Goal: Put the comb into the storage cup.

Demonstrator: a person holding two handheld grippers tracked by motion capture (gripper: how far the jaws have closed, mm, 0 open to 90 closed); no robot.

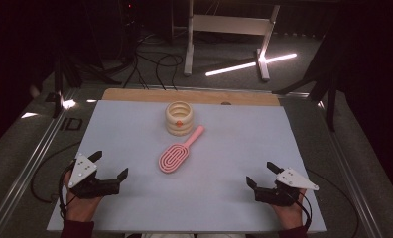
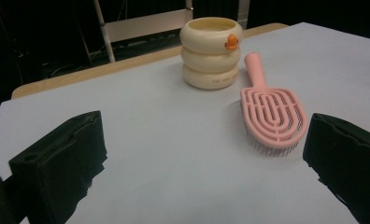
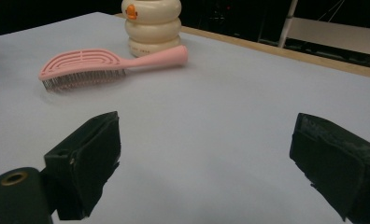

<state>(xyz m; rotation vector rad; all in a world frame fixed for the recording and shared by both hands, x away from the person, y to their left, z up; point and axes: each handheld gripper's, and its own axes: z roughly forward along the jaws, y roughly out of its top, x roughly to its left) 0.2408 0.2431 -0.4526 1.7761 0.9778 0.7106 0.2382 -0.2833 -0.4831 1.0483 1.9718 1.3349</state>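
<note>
Nothing is grasped yet: left gripper (image 1: pixel 107 164) and right gripper (image 1: pixel 259 174) held apart, pink brush (image 1: pixel 177 152) untouched at 12 o'clock.

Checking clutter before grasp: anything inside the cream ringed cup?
The cream ringed cup with an orange duck bill shows only a bare upper inner wall in the high view; its bottom is hidden by the rim.

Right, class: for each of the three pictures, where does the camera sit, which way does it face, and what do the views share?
High view: above the near table edge, facing forward and down; both hands, the left gripper and right gripper show.
Left gripper view: rides the left gripper, looking between its open jaws.
Right gripper view: rides the right gripper, jaws open.
Shared: pink hairbrush and cream cup.
</note>
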